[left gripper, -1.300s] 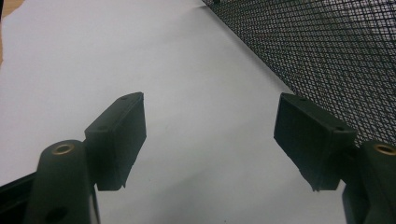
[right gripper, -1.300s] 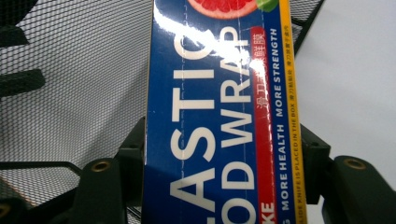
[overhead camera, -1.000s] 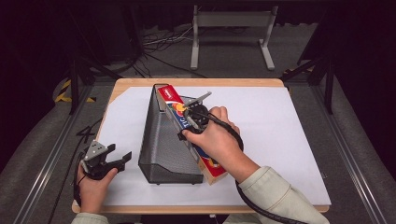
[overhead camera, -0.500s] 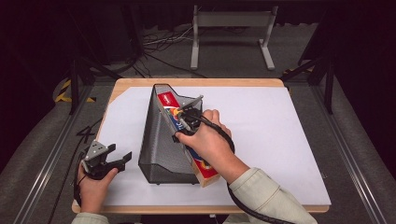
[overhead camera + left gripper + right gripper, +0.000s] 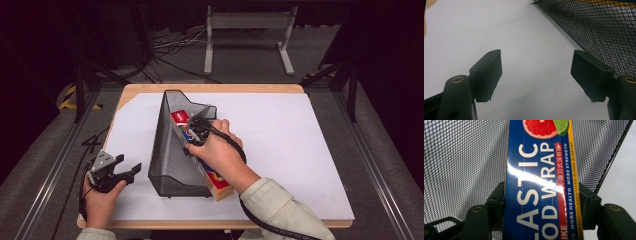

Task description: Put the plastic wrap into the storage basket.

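Jaws of my right gripper (image 5: 541,205) clamp the plastic wrap box (image 5: 539,182) across its width, the box part-way inside the mesh file holder (image 5: 172,150), its near end poking out toward me. Risk as I see it: the far corner snagging on the mesh, tipping or dragging the light holder. My left gripper (image 5: 536,75) sits wide open, holding nothing, just left of the holder. Bare white table sheet (image 5: 310,145) to the right gives room; the near table edge is close.

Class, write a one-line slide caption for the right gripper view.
Right gripper clamps a blue plastic food wrap box inside the black mesh file holder.
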The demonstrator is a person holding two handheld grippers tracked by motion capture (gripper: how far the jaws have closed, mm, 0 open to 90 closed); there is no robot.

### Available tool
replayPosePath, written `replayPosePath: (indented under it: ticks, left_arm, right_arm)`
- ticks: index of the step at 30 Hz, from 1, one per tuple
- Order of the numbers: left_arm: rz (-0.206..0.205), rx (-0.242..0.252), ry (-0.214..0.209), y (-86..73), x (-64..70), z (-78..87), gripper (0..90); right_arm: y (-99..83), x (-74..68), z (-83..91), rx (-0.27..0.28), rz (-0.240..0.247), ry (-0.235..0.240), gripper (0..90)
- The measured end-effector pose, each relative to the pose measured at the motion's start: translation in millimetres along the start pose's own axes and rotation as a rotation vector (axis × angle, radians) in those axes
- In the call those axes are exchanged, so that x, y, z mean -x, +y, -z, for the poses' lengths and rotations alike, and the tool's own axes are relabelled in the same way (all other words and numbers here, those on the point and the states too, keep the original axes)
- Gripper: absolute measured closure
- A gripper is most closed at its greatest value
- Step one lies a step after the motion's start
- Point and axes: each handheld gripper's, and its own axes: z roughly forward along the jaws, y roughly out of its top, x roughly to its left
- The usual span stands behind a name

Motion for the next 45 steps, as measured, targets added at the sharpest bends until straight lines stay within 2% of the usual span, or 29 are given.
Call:
replayPosePath:
  ticks: [4, 8, 15, 23, 25, 28, 30, 32, 36, 45]
  left_arm:
    - [0.005, -0.002, -0.001, -0.6, -0.1, 0.1, 25.4]
    - [0.001, -0.001, -0.002, -0.8, -0.4, 0.2, 25.4]
    - [0.001, -0.001, -0.001, -1.1, -0.5, 0.6, 25.3]
    - [0.008, 0.001, 0.0, -1.4, -0.8, 0.9, 25.3]
    - [0.008, 0.001, 0.0, -1.4, -0.9, 0.8, 25.3]
    - [0.005, 0.0, -0.002, -1.3, -1.1, 0.5, 25.3]
    - [0.004, -0.001, -0.001, -1.1, -1.3, 0.0, 25.3]
    - [0.003, -0.001, -0.001, -0.9, -1.3, -0.2, 25.3]
    - [0.003, -0.001, -0.003, -0.5, -1.2, -0.8, 25.3]
    - [0.009, 0.0, -0.001, -2.9, -1.5, 1.0, 25.3]
  right_arm:
    - [2.9, 0.4, -3.2, -0.03, 0.0, -0.005, 38.5]
    - [5.4, -0.8, -3.2, -0.019, 0.015, -0.015, 38.5]
    - [11.4, -3.5, -6.5, 0.003, 0.044, -0.058, 38.0]
    - [13.6, -3.5, -9.2, 0.019, 0.064, -0.083, 37.4]
    - [13.5, -2.5, -9.3, 0.029, 0.07, -0.075, 37.0]
    - [13.1, -2.6, -5.9, 0.071, 0.101, -0.04, 27.3]
    - [12.3, -3.3, -3.8, 0.063, 0.122, -0.044, 22.8]
    - [10.8, -4.3, 0.8, 0.105, 0.153, -0.048, 20.4]
    - [9.1, -1.5, 11.0, 0.174, 0.181, -0.052, 16.6]
    - [3.4, 11.7, 37.8, 0.366, 0.226, 0.04, 14.3]
